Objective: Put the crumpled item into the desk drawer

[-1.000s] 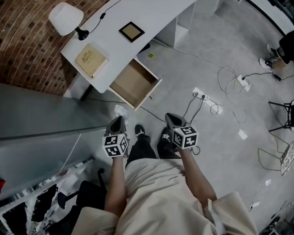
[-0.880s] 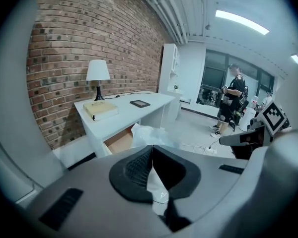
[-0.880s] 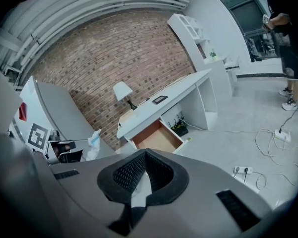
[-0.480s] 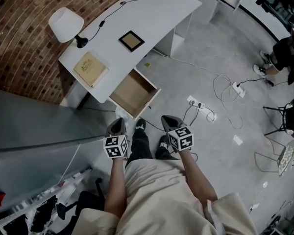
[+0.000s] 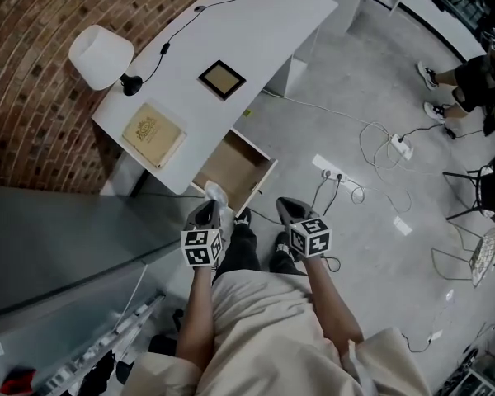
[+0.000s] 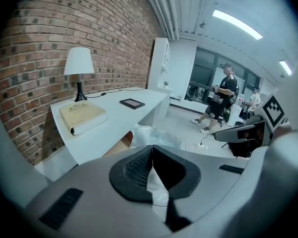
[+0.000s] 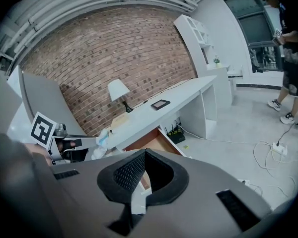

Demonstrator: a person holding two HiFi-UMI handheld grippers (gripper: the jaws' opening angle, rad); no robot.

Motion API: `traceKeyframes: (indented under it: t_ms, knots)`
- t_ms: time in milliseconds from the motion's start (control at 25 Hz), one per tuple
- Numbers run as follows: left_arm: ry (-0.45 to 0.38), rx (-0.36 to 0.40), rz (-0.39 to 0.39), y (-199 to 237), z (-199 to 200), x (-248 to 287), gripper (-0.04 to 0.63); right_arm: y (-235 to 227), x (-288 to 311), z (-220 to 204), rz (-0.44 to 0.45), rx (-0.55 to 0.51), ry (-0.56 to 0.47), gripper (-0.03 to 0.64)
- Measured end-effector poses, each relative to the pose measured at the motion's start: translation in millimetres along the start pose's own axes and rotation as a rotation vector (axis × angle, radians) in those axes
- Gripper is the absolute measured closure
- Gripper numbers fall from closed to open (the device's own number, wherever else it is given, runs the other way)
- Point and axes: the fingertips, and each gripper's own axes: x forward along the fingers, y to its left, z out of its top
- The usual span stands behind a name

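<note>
In the head view my left gripper is shut on a white crumpled item, held just before the front corner of the open wooden desk drawer. The left gripper view shows the left gripper with its jaws pressed together and the crumpled item bulging out past the tips. The white desk lies beyond it. My right gripper hovers over the floor to the right of the drawer. In its own view the right gripper is shut and holds nothing, with the drawer ahead.
On the desk stand a white lamp, a tan book and a small picture frame. Power strips and cables trail across the floor. A person stands at the far right. A grey partition runs along the left.
I have come closer to the desk. The left gripper has carried the crumpled item up to the drawer's front edge. The person at the far right has shifted.
</note>
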Motion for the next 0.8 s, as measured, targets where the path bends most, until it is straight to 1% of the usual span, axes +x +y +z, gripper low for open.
traceKeyframes:
  t_ms: [280,400,520,640,800]
  knots:
    - [0.061,0.049,-0.078,24.2,5.5,30.6,0.577,3.5,34.7,-2.9,-0.046,0.083,0.004,0.592]
    - [0.086,0.052,-0.121,28.0,6.9,44.6,0.577,3.7,43.4,-5.2,-0.080,0.122,-0.001,0.592]
    - [0.108,0.057,-0.164,25.0,7.0,60.9,0.577,3.2,48.0,-11.4,-0.117,0.145,0.000,0.592]
    - [0.121,0.086,-0.214,16.0,10.8,79.7,0.577,-1.5,49.7,-13.8,-0.155,0.142,0.010,0.592]
    - [0.145,0.126,-0.274,6.3,9.4,97.9,0.577,-13.8,49.6,-15.2,-0.209,0.162,-0.001,0.592]
